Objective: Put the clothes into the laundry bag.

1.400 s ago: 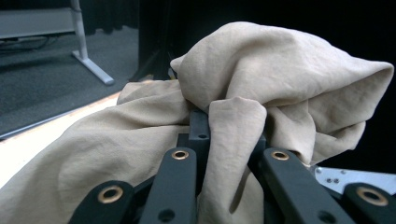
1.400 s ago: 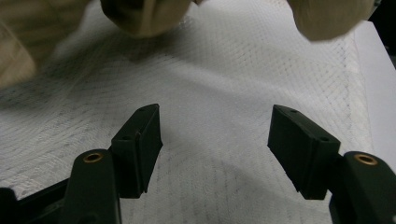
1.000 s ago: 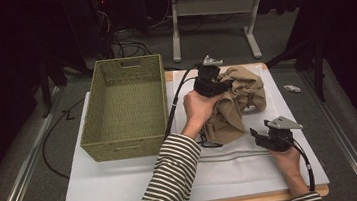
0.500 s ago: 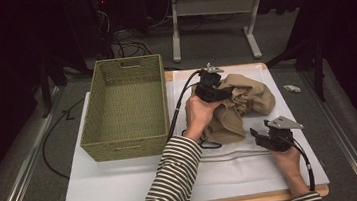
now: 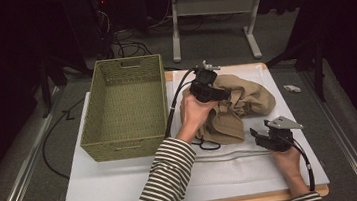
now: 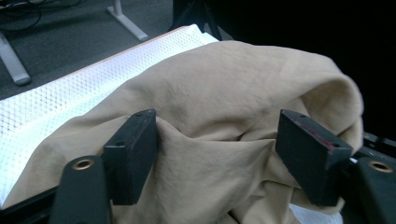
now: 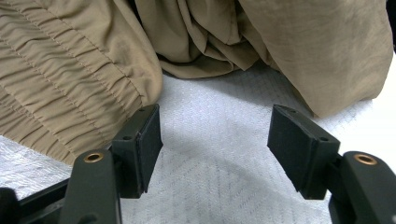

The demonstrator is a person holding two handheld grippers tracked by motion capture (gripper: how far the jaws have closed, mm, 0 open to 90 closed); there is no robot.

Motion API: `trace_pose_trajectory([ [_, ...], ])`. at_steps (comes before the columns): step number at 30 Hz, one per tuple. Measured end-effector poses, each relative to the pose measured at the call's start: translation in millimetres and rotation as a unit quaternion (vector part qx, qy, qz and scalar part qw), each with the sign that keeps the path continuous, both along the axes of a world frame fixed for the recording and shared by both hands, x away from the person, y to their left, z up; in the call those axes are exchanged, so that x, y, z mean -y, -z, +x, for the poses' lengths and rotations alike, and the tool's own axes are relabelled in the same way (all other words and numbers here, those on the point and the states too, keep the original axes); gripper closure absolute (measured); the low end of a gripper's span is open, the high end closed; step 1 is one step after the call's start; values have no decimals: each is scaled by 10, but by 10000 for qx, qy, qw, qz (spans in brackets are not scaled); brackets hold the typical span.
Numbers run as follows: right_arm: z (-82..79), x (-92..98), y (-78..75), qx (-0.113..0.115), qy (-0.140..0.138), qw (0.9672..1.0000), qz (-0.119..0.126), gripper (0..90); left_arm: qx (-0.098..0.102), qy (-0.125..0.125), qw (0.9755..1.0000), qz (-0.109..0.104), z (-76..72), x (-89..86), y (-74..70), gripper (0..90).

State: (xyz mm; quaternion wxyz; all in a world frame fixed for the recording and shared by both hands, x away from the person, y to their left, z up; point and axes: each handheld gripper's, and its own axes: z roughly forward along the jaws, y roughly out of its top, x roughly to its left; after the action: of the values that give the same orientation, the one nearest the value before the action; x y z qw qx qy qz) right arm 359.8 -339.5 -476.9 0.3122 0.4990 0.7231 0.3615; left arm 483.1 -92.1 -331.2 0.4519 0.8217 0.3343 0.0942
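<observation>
Your left gripper (image 5: 216,94) sits right on top of the tan garment (image 5: 240,106), which lies crumpled on the white mat (image 5: 125,186), right of the wicker basket (image 5: 126,106) and toward the far side of the table. Its jaws have just been opening: in the left gripper view they stand apart, with a fold of the garment (image 6: 219,121) bulging up between them, and the pads do not look to be pressing on it. Treat that hand as having let go, though the cloth is right there within its span.

Your right gripper (image 5: 263,139) waits near you, just off the garment's near right edge. Its jaws are wide with nothing in them; the right gripper view shows bare mat between them and the gathered waistband (image 7: 70,93) just beyond its left jaw.

The heap runs from the near left, by your left wrist, out to the far right. Your left hand is the nearer one, already over the middle. The basket lies to the left of both hands, so any carry from here goes leftward, and I judge the left gripper better placed for it.
</observation>
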Motion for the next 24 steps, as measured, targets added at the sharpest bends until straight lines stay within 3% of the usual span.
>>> trace_pose_trajectory([
  [6,1,3,-1,13,-24,10000,-20,350,-26,34,10000,-13,-64,-95,-33,285],
  [13,-1,-4,-1,9,-10,10000,-23,350,144,170,9997,-81,-216,-171,-94,281],
  [16,0,-1,-1,12,-17,10000,-3,349,18,156,9998,-108,-249,-218,-80,282],
  [24,0,-7,1,16,-8,10000,-13,348,-63,210,9995,-206,-362,-320,20,279],
])
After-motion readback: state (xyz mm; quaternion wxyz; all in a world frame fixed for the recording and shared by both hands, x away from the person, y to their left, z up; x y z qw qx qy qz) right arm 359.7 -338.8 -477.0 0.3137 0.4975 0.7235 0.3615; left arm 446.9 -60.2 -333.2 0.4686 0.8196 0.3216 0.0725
